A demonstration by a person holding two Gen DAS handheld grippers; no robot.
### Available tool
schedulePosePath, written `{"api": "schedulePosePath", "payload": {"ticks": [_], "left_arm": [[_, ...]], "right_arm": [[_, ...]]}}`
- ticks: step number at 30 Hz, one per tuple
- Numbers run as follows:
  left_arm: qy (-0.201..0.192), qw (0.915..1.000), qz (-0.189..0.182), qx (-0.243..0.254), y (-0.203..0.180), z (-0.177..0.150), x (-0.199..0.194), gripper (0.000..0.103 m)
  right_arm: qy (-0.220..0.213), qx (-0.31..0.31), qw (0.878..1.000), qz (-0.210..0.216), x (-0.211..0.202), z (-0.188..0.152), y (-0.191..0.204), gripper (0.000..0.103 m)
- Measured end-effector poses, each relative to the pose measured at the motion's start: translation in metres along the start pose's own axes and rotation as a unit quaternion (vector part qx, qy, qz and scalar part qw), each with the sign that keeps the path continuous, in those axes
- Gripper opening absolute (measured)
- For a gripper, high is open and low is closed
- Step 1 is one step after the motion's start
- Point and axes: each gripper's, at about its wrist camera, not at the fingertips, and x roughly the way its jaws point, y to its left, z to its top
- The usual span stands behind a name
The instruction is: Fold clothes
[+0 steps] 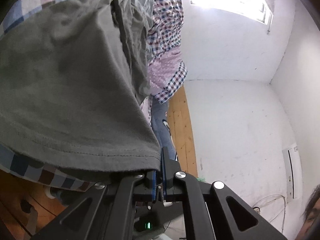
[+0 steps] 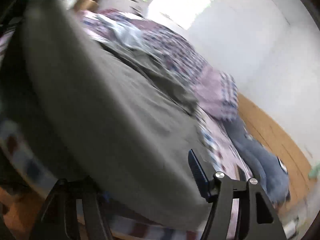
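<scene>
We see the grey T-shirt [image 1: 66, 92] filling the left of the frame, spread on the bed [image 1: 166, 40]. Our left gripper [image 1: 159, 172] pinches its hem corner with narrow fingers. The right gripper [image 2: 144, 180] has wide fingers, cloth lying between. The shirt looks only partly folded.

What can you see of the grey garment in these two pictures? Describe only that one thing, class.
The grey garment looks like soft knit jersey, with a stitched hem along its near edge. It lies spread, slightly wrinkled, over the checked bedcover. The left gripper is shut on its hem corner. In the blurred right wrist view it fills the frame, draping over the open right gripper's left side.
</scene>
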Motion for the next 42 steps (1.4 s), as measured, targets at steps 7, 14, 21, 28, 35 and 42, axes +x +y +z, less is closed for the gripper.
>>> {"api": "schedulePosePath", "payload": {"ticks": [7,14,21,28,35,42], "left_arm": [[0.001,0.9999,0.010,-0.005,0.004,0.000,0.000,0.002],[-0.002,0.9993,0.036,-0.009,0.009,-0.003,-0.003,0.002],[0.006,0.9979,0.064,-0.003,0.012,-0.004,0.002,0.002],[0.020,0.9778,0.205,0.036,0.015,-0.007,0.007,0.025],[-0.007,0.9410,0.319,0.113,0.007,-0.013,-0.008,0.068],[0.000,0.8560,0.445,0.263,-0.021,-0.044,-0.058,0.068]], "right_arm": [[0.058,0.075,0.992,-0.088,0.020,-0.026,-0.084,0.068],[0.087,0.065,0.991,-0.084,0.025,-0.042,-0.111,0.057],[0.097,0.063,0.993,-0.011,0.019,-0.042,-0.119,0.001],[0.098,0.092,0.990,0.031,0.007,-0.042,-0.142,0.000],[0.110,0.164,0.979,0.059,0.020,-0.035,-0.157,0.000],[0.133,0.248,0.955,0.097,0.045,-0.032,-0.176,0.001]]}}
